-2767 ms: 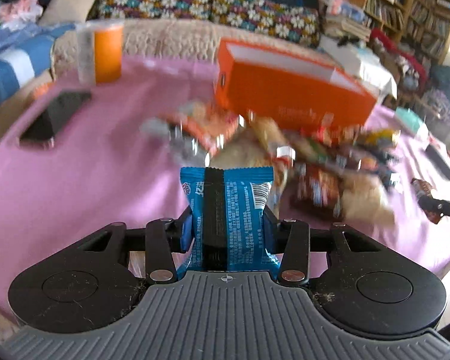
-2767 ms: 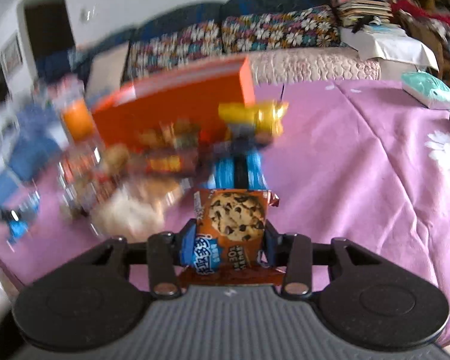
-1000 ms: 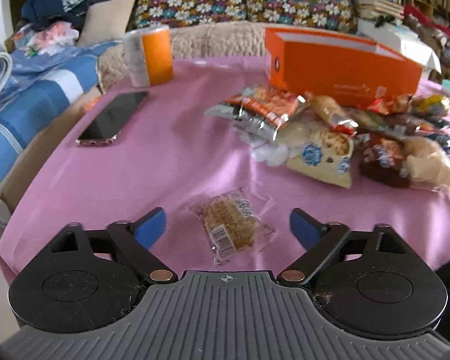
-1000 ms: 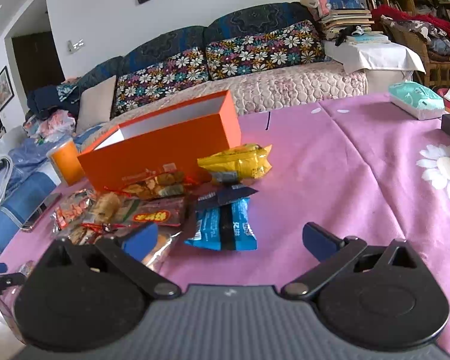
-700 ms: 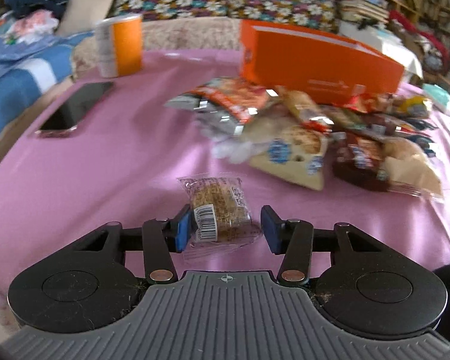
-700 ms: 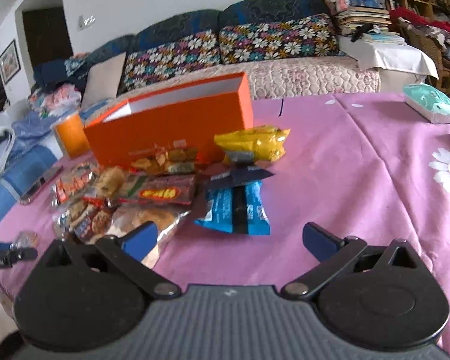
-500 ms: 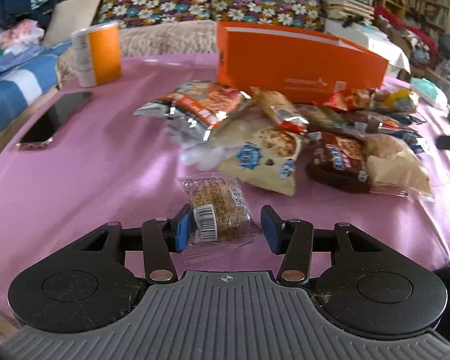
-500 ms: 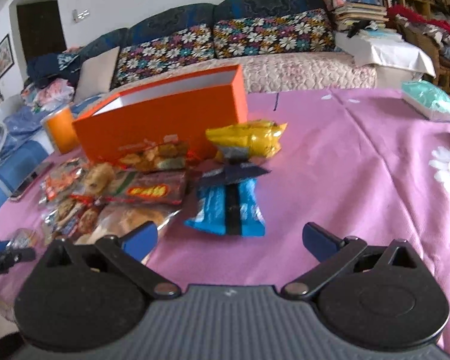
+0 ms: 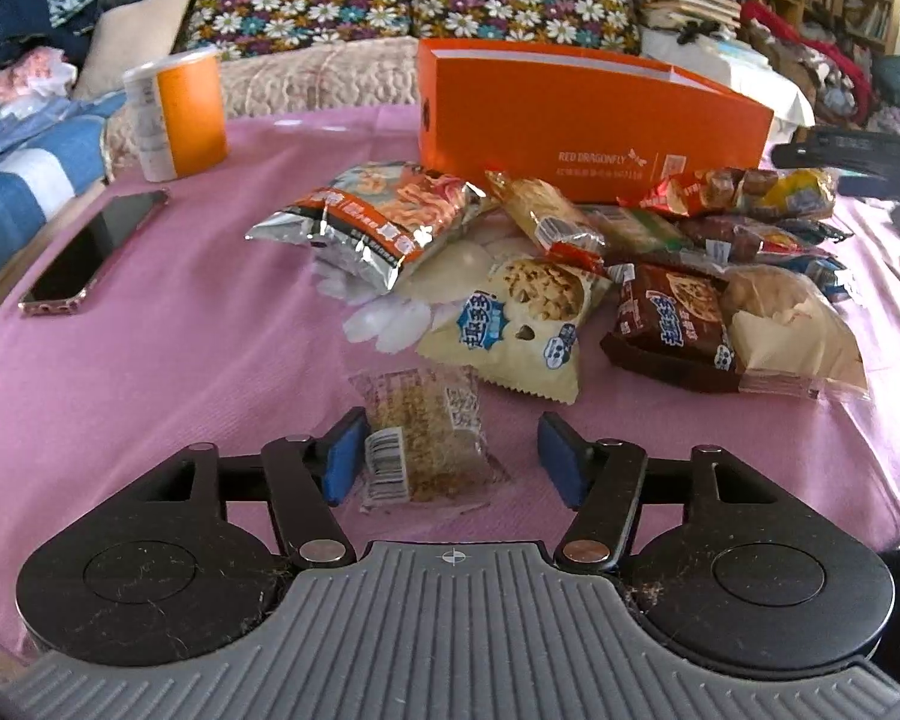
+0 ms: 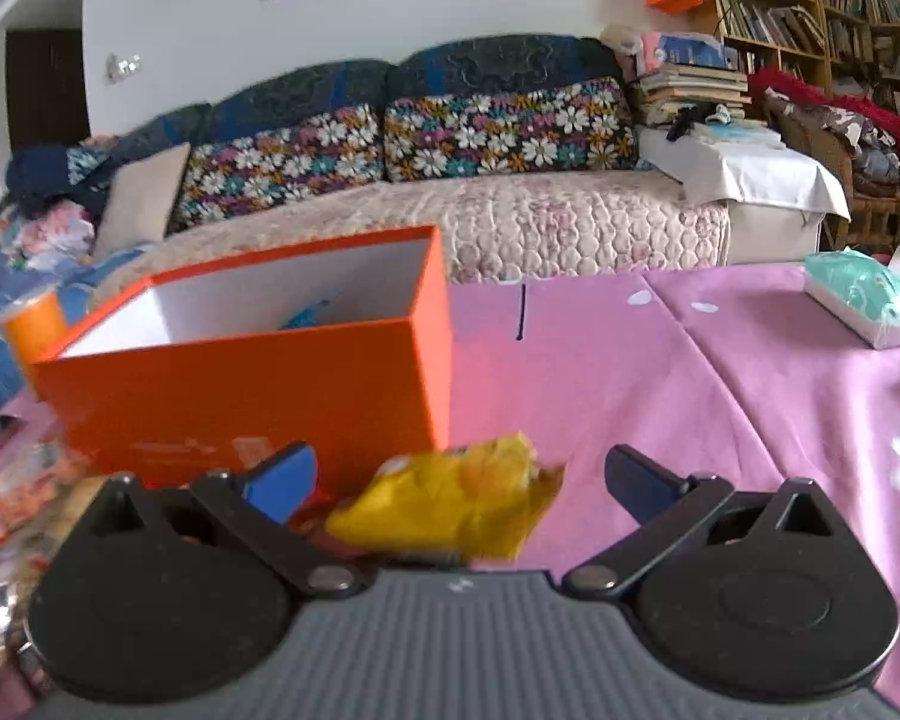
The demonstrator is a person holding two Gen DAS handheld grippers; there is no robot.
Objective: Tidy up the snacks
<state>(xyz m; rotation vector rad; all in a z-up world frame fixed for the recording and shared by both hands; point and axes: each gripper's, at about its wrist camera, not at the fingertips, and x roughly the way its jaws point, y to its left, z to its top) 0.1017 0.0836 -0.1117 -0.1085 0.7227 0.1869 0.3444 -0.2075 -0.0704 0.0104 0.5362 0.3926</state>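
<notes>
pink tablecloth (image 9: 150, 360): cracker packet (image 9: 423, 435) between open left claw (image 9: 450, 453).

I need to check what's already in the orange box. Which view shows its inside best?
The right wrist view: it looks into the orange box, showing white walls and something blue. The left wrist view shows only its outer side.

Glossy foil chip bag (image 9: 384, 222) on matt pink cloth tablecloth (image 9: 180, 324).

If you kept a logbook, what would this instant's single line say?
left gripper: jaws just reopened, clear-wrapped cracker pack loose between them | right gripper: open over yellow snack bag | orange box: open-topped
</notes>
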